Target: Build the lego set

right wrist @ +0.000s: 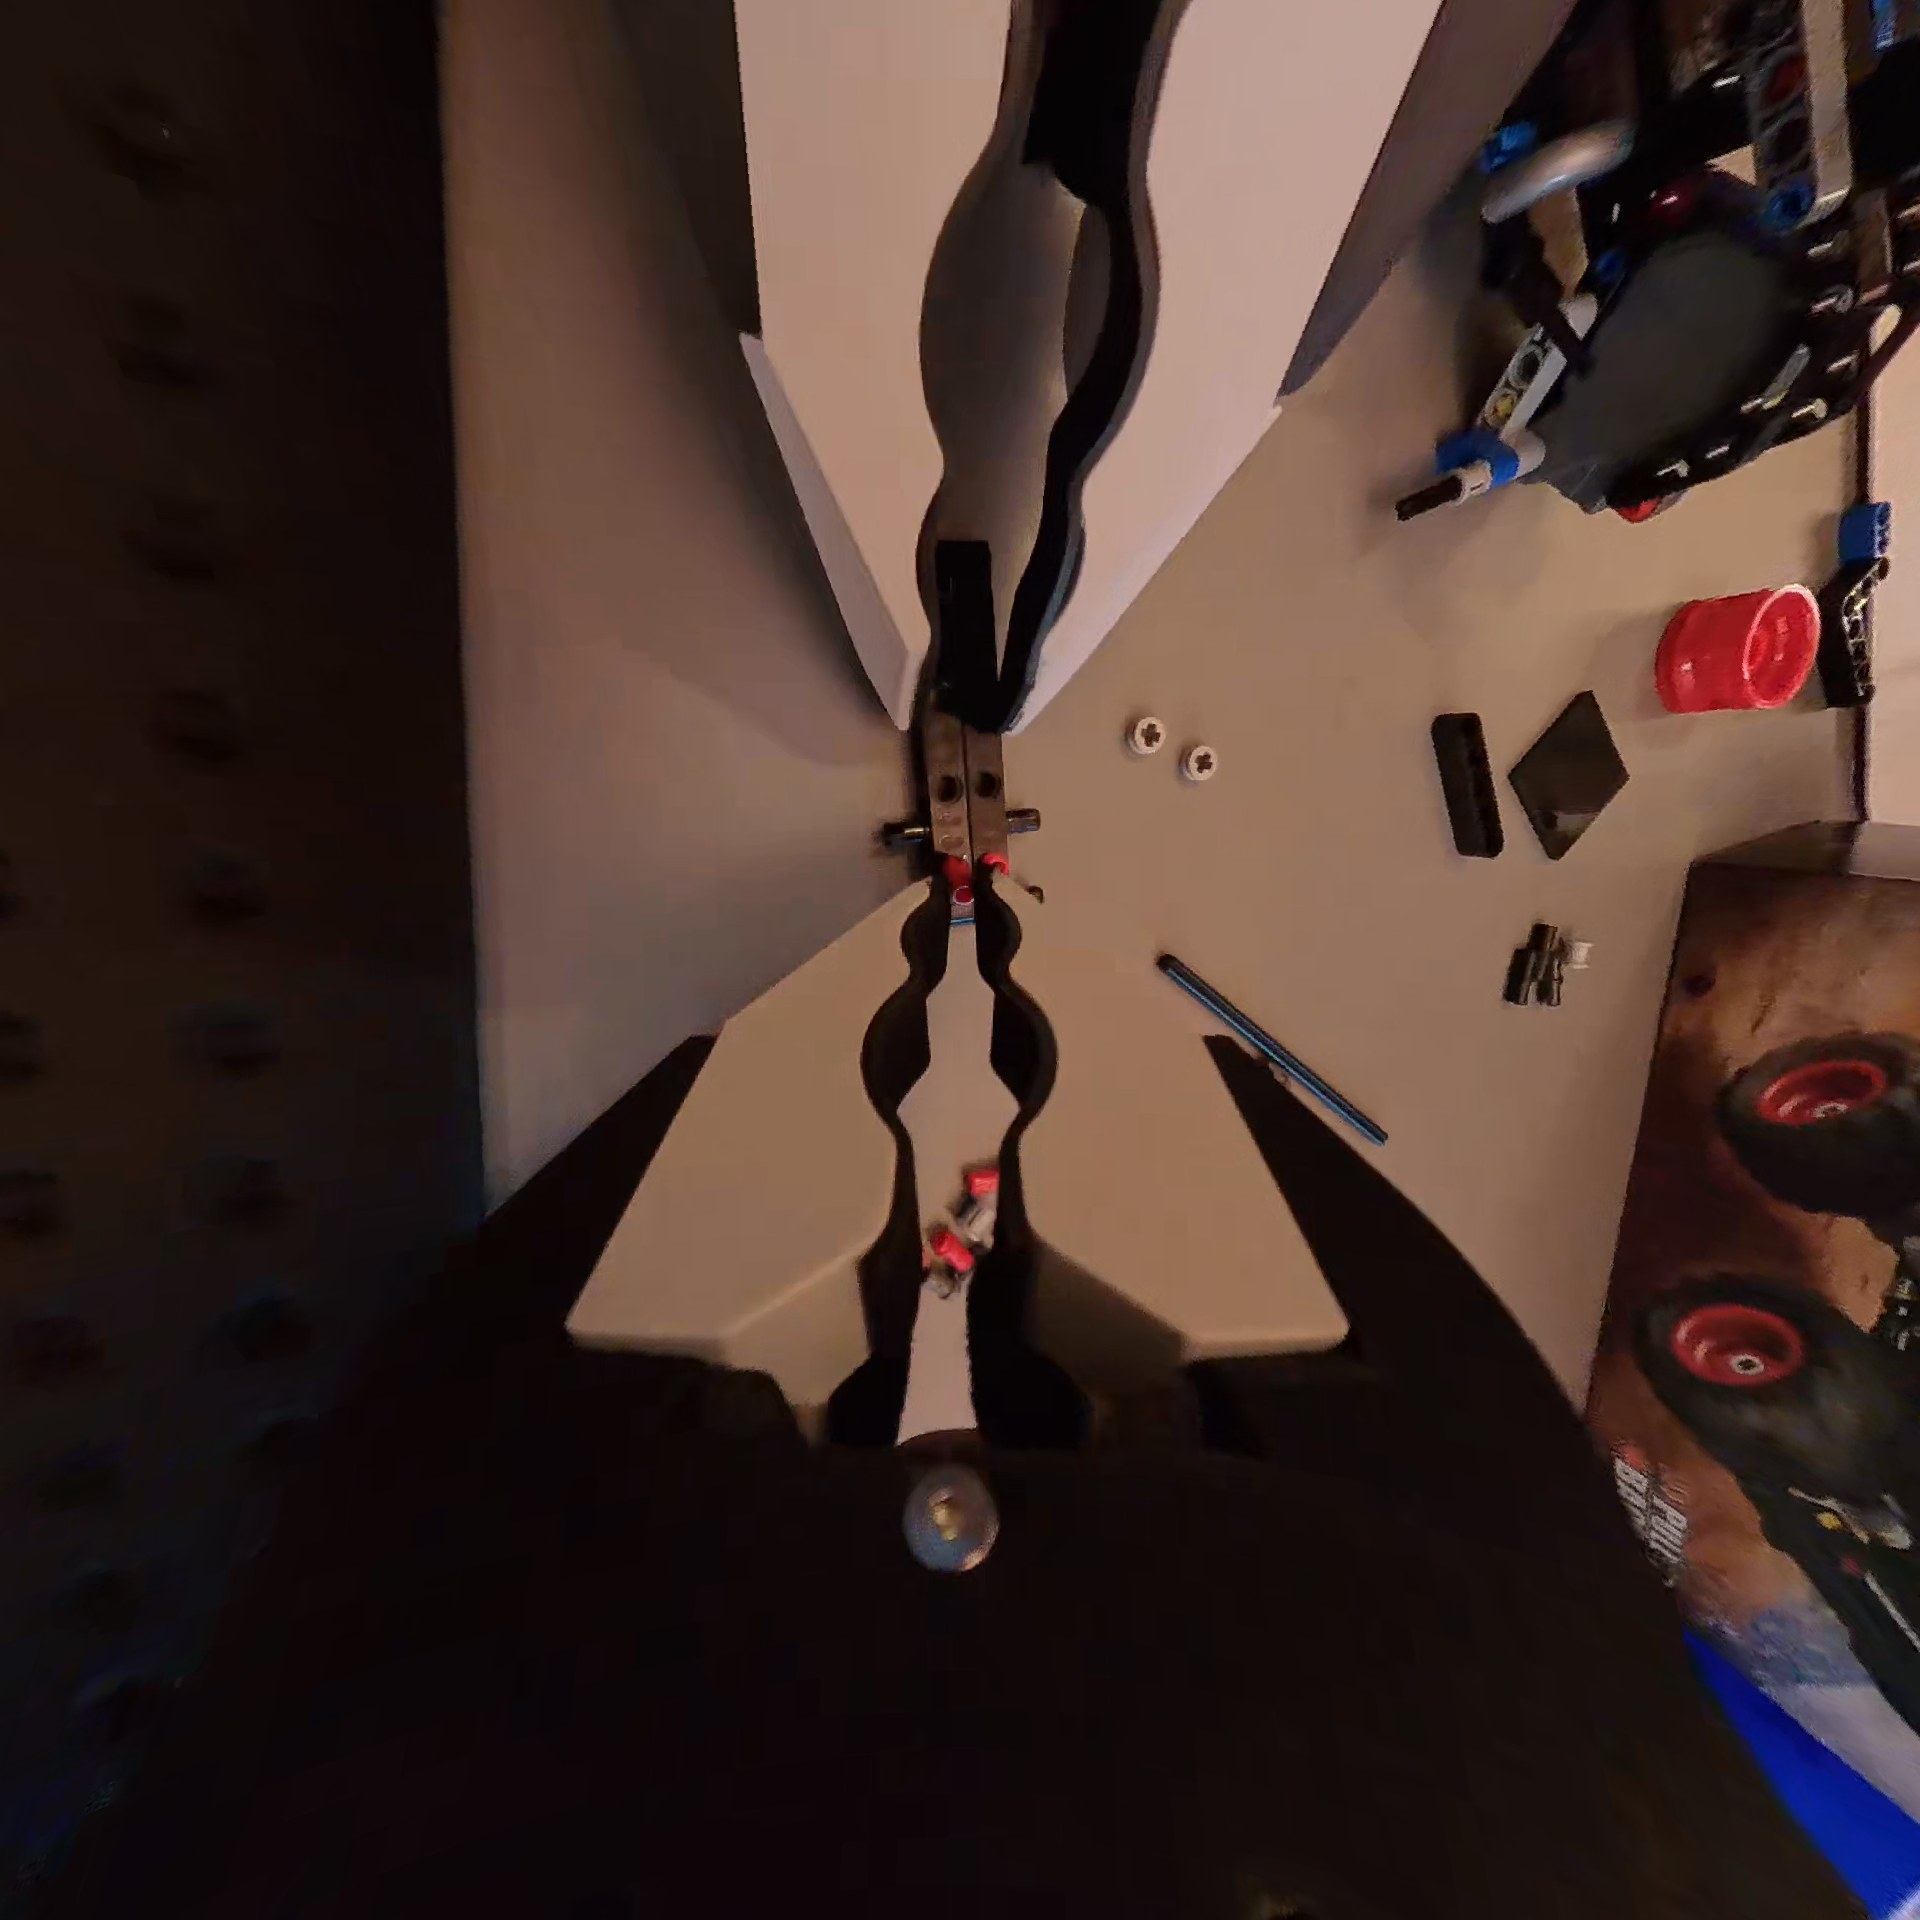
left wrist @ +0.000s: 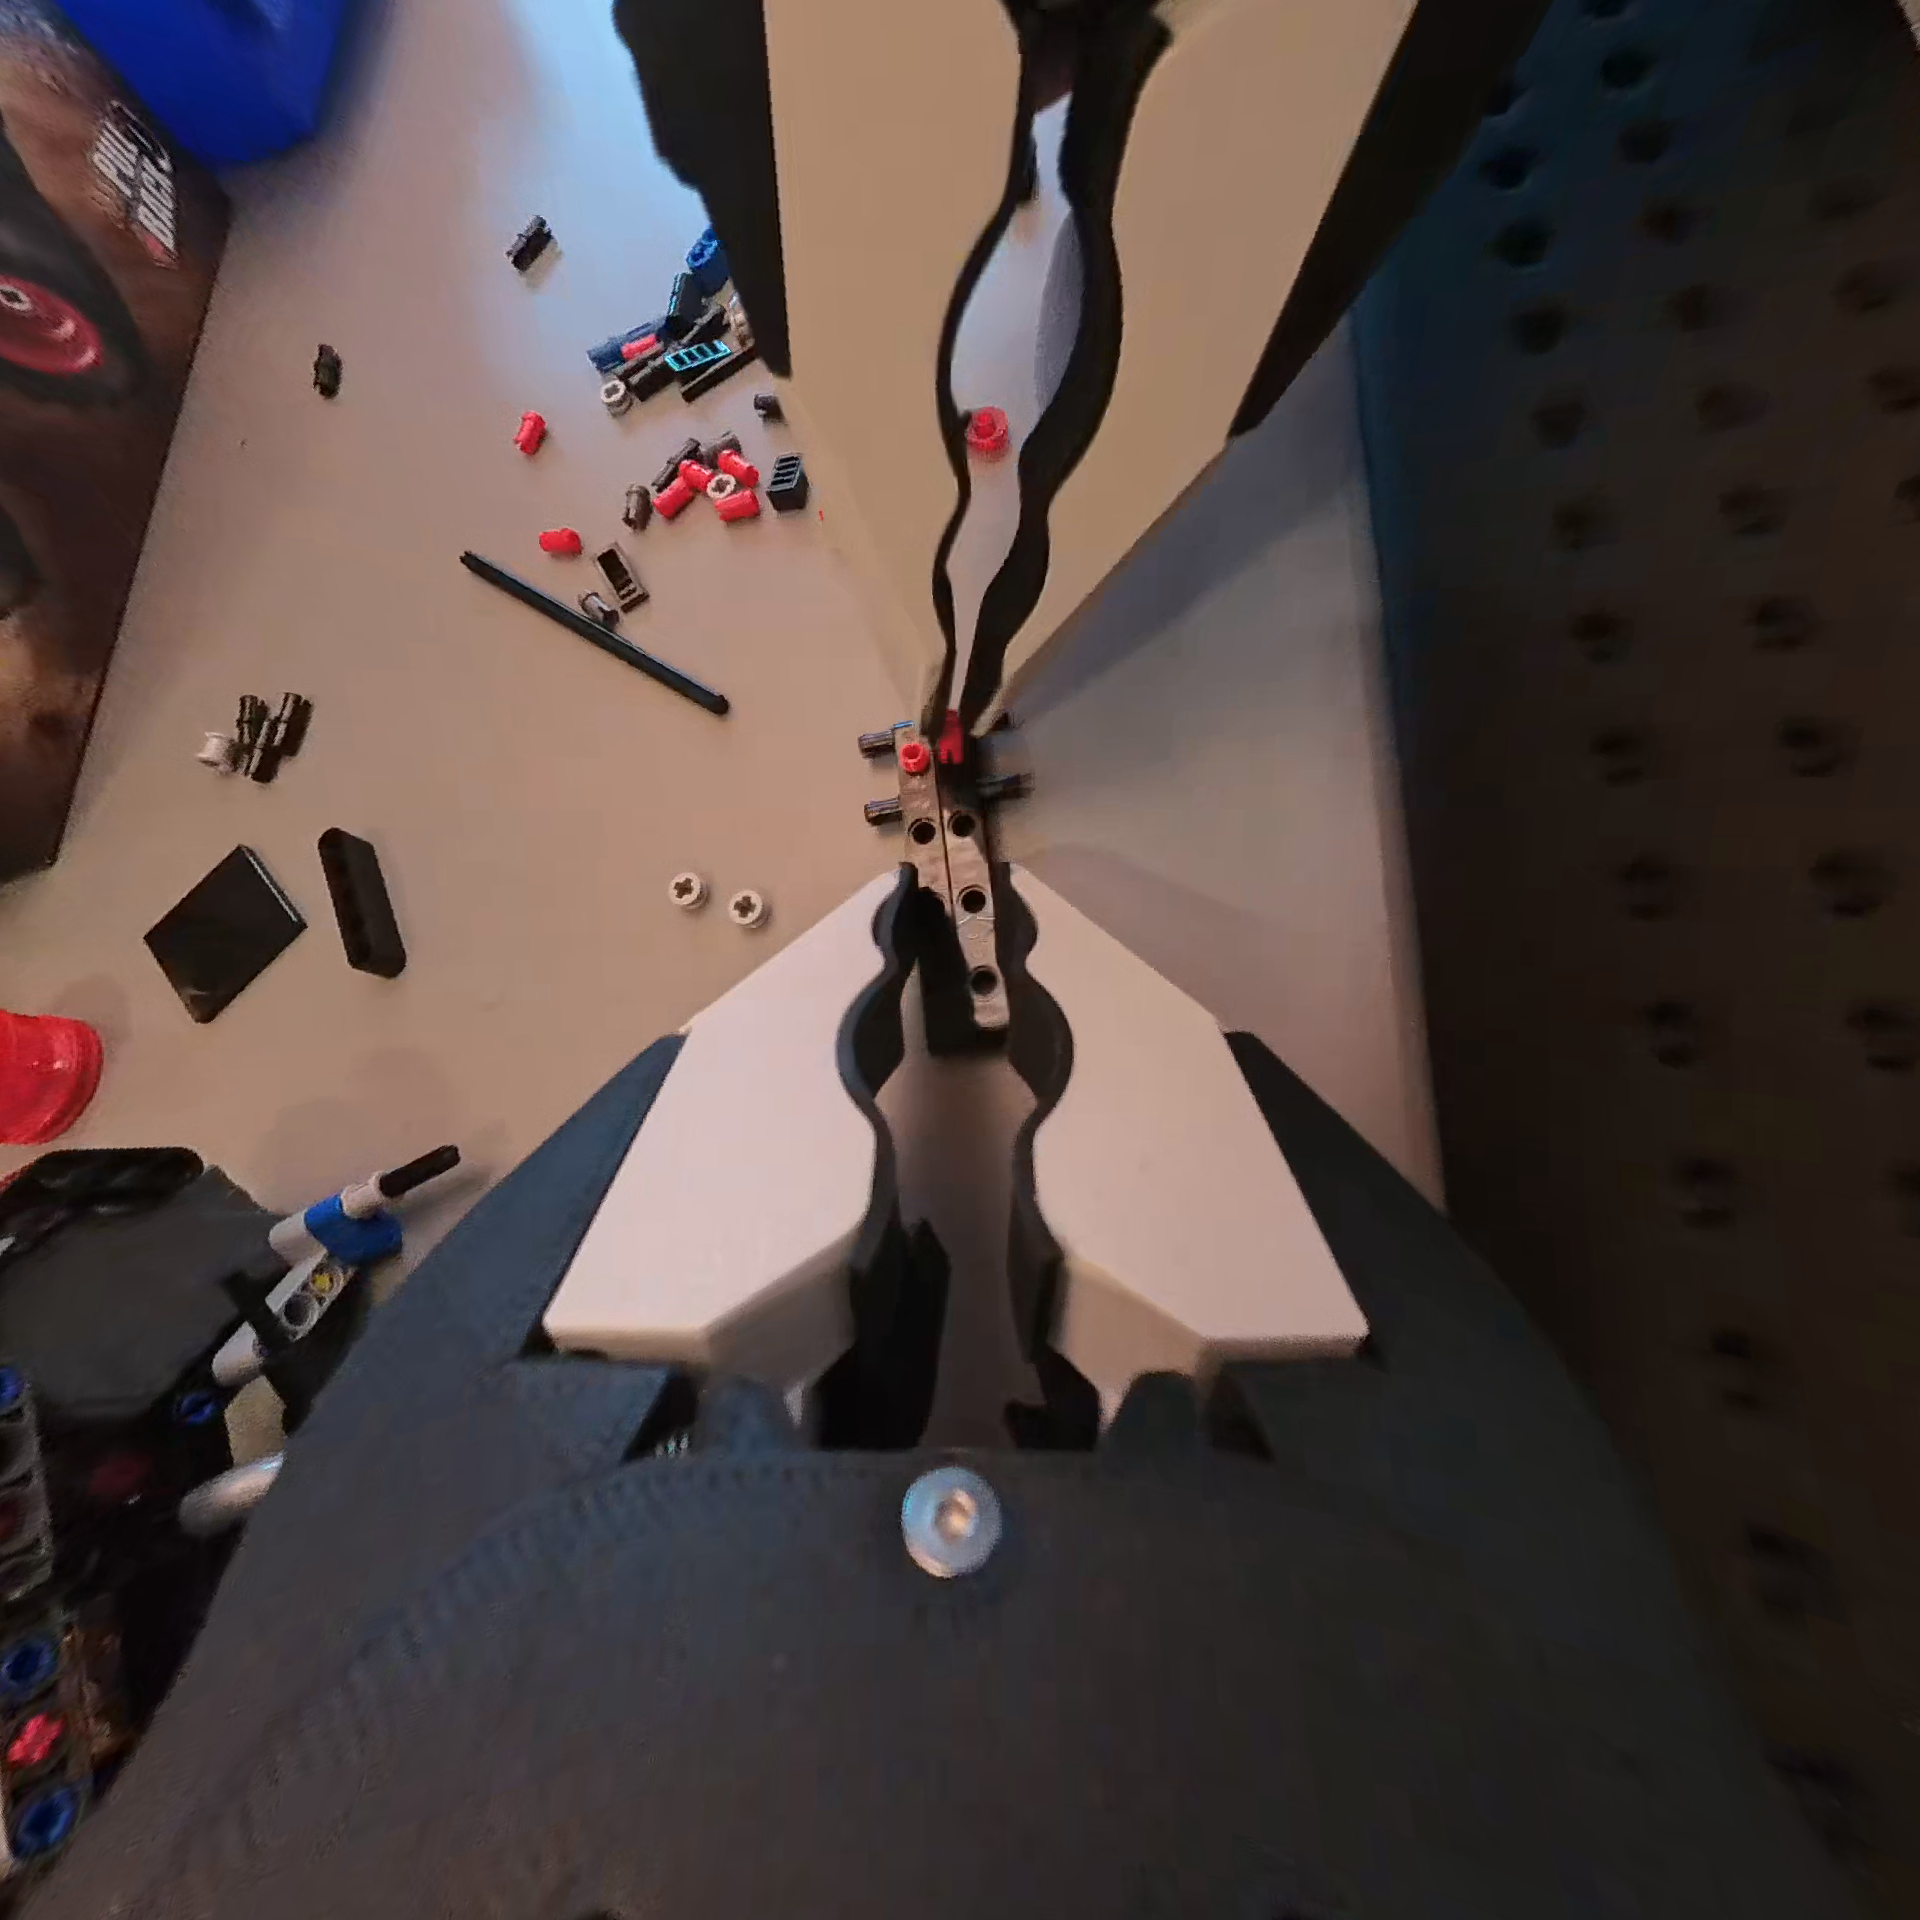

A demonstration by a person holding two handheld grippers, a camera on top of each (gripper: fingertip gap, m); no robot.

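Holding paired black beams (left wrist: 956, 883) over tabletop (left wrist: 499, 790) in closed left claw (left wrist: 951, 925); right claw (right wrist: 964, 902) pinched on red pin (right wrist: 956, 871). Chassis (right wrist: 1683, 312) part-built, loose parts (left wrist: 707, 488) unused.

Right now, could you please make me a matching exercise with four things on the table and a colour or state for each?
Things:
1. wheel hub
2. two small round bushes
3. long thin rod
4. pair of beams

Descriptions:
A. black, lying loose on the table
B. red
C. held between the two grippers
D. light grey, side by side

Pairs: 1-B, 2-D, 3-A, 4-C. The left gripper and the right gripper each clamp one end.
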